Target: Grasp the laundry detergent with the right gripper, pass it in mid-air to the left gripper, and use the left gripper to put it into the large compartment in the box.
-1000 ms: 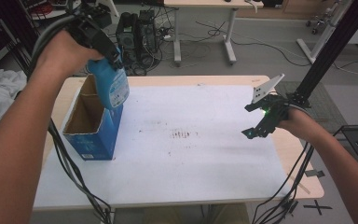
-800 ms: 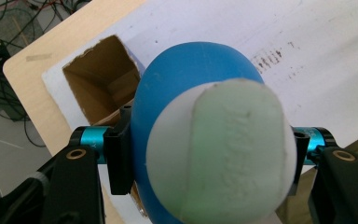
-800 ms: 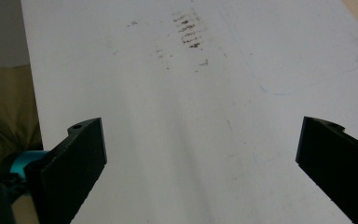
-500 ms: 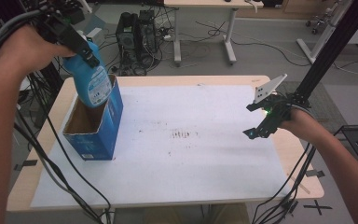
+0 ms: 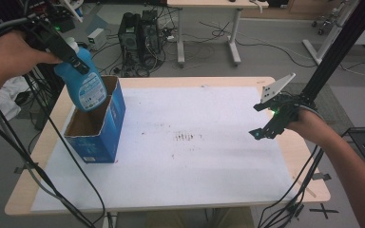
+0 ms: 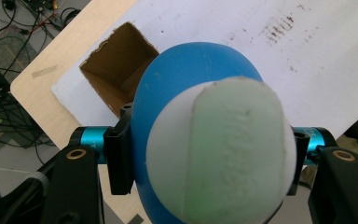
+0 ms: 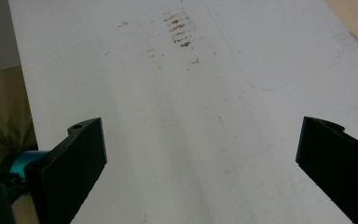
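My left tool (image 5: pixel 71 56) is clamped on the neck of a blue bottle (image 5: pixel 86 85) with a white cap (image 6: pixel 219 154) and a pale printed label, hanging tilted below the tool over the open blue carton (image 5: pixel 97 128) on the desk (image 5: pixel 228 81). The label print is too blurred to read, and the carton hides the bottle's base. My right tool (image 7: pixel 200 158) stands wide open, holding nothing.

White paper sheet (image 5: pixel 209 156) covers the wooden table (image 5: pixel 309 175).
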A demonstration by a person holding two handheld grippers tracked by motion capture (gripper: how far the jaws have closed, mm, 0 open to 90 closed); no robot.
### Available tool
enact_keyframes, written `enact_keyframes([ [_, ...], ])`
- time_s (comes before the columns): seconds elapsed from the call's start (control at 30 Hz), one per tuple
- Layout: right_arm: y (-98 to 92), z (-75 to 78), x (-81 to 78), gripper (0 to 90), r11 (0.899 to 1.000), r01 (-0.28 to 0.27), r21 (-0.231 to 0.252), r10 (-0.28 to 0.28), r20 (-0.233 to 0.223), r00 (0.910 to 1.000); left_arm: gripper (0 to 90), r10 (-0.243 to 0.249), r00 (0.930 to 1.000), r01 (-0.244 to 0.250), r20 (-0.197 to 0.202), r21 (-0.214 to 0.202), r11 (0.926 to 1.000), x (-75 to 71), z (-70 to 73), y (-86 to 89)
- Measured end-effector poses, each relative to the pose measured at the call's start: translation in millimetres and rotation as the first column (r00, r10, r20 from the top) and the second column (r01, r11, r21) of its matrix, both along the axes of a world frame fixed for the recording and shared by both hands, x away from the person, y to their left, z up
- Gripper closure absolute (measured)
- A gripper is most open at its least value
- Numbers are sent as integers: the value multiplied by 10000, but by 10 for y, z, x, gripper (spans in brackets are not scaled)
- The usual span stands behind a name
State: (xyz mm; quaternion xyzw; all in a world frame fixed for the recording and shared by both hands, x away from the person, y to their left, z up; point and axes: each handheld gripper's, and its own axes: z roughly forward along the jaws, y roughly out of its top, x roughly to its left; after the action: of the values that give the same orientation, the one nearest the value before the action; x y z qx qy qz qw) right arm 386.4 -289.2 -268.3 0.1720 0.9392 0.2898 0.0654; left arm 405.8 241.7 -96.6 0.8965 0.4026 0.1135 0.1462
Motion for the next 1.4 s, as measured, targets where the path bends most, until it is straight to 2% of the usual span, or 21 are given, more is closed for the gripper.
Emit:
enact_keyframes([
  [0.17, -22, 14, -19, 7, 10000, 15, -23, -14, 173, 9998, 381, -64, 10000, 64, 14, 22, 10000, 22, -67, 42],
  [0.23, -24, 21, -19, 7, 10000, 42, 2, -42, 206, 9998, 381, -238, 9997, 238, 1, 58, 9997, 29, -100, 63],
  [0.37, -19, 26, -26, 7, 9999, 85, -70, -83, 167, 9998, 381, -314, 9995, 314, 44, 97, 9995, 34, -184, 95],
  [0.43, -14, 21, -21, 7, 10000, -21, -39, 22, 171, 9999, 381, -310, 9992, 309, 234, 52, 9995, 36, -263, 107],
  [0.5, -9, 27, -34, 7, 10000, 8, -67, -7, 114, 9999, 381, -326, 9994, 326, 142, 11, 9995, 47, -342, 138],
  [0.53, -7, 28, -35, 7, 10000, -30, -13, 30, 185, 9998, 381, -574, 9984, 574, 6, 174, 9982, 63, -369, 163],
  [0.6, -17, 34, -45, 7, 10000, 6, -31, -5, 189, 9998, 381, -516, 9986, 516, 59, 40, 9987, 69, -466, 162],
  [0.67, -30, 34, -38, 7, 10000, -26, 34, 25, 297, 9996, 381, -480, 9988, 480, -55, 45, 9988, 82, -543, 166],
  [0.7, -35, 34, -40, 7, 10000, 4, 25, -4, 303, 9995, 381, -612, 9981, 613, -93, 102, 9981, 94, -572, 178],
  [0.73, -38, 32, -43, 7, 10000, 43, 39, -44, 297, 9995, 381, -510, 9987, 510, -32, -81, 9987, 92, -617, 172],
  [0.77, -43, 31, -44, 7, 10000, 21, 17, -22, 298, 9996, 381, -957, 9949, 968, -303, 350, 9947, 117, -619, 201],
  [0.8, -44, 25, -45, 7, 10000, 30, 9, -31, 335, 9994, 381, -1168, 9924, 1187, -400, 500, 9917, 132, -640, 214],
  [0.87, -48, 16, -45, 7, 10000, 3, -12, -2, 288, 9996, 381, -830, 9965, 831, -133, 80, 9965, 116, -739, 184],
  [0.93, -47, -1, -48, 7, 10000, 52, -42, -51, 265, 9996, 381, -928, 9956, 930, -139, 134, 9956, 132, -796, 186],
  [0.97, -45, -8, -45, 7, 10000, 22, -86, -19, 265, 9996, 381, -810, 9967, 809, -62, -44, 9967, 133, -839, 181],
  [1.03, -38, -23, -49, 7, 10000, 22, -73, -20, 255, 9997, 381, -995, 9948, 996, -228, 68, 9950, 152, -889, 191],
  [1.13, -39, -33, -51, 7, 10000, -31, -67, 32, 227, 9997, 381, -1008, 9946, 1006, -254, -61, 9949, 163, -986, 183],
  [1.23, -41, -36, -49, 7, 10000, -36, -57, 37, 238, 9997, 381, -1221, 9922, 1225, -261, 142, 9924, 186, -1060, 190],
  [1.27, -38, -39, -52, 7, 10000, 4, -54, -3, 235, 9997, 381, -1111, 9935, 1112, -255, 9, 9938, 189, -1093, 189],
  [1.4, -25, -59, -69, 7, 9999, -61, -89, 63, 184, 9998, 381, -1356, 9903, 1359, -300, 92, 9907, 222, -1209, 213],
])
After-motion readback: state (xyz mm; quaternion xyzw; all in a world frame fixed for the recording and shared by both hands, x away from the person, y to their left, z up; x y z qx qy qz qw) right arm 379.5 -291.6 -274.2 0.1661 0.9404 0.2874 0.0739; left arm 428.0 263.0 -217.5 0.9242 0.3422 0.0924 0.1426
